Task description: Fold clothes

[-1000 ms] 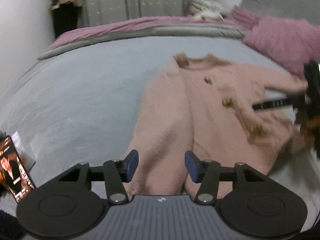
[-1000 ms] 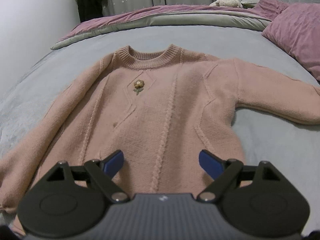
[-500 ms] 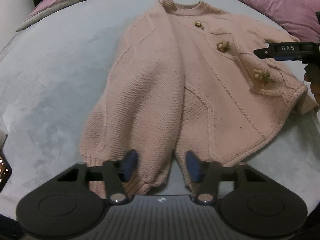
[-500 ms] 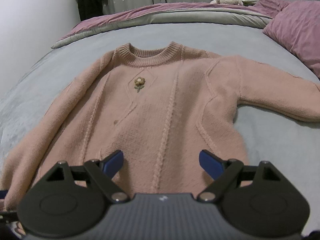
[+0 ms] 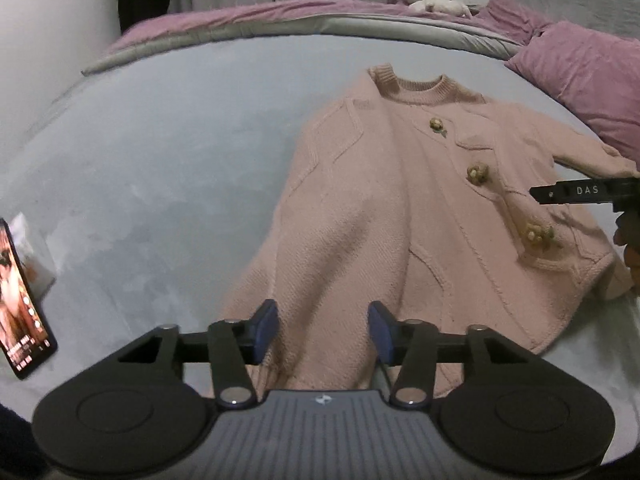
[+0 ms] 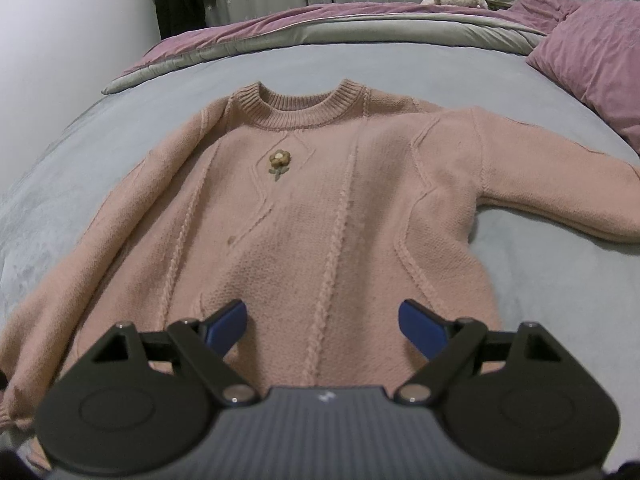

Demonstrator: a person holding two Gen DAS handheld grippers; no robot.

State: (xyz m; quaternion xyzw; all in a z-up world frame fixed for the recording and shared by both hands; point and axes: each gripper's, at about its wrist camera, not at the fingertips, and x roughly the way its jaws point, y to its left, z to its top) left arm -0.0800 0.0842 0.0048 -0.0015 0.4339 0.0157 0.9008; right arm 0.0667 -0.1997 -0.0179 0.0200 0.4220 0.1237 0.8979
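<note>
A pink knit sweater (image 6: 328, 208) with small flower appliqués lies front up on a grey bed cover (image 6: 80, 136), collar far, both sleeves spread. In the left wrist view the sweater (image 5: 384, 216) lies ahead and to the right. My left gripper (image 5: 323, 332) is open, hovering over the left sleeve's lower end. My right gripper (image 6: 324, 326) is open wide over the hem, empty. The right gripper's finger shows at the right edge of the left wrist view (image 5: 576, 192).
A lit phone (image 5: 22, 300) lies on the cover at the left, beside a white packet. A purple pillow (image 6: 596, 56) sits at the far right. A purple-grey duvet (image 6: 320, 24) runs along the far edge, curtains behind it.
The left gripper has tilted up and pulled back, so the sweater sits farther right in its view. Its jaws have opened a little. The right gripper has barely moved.
</note>
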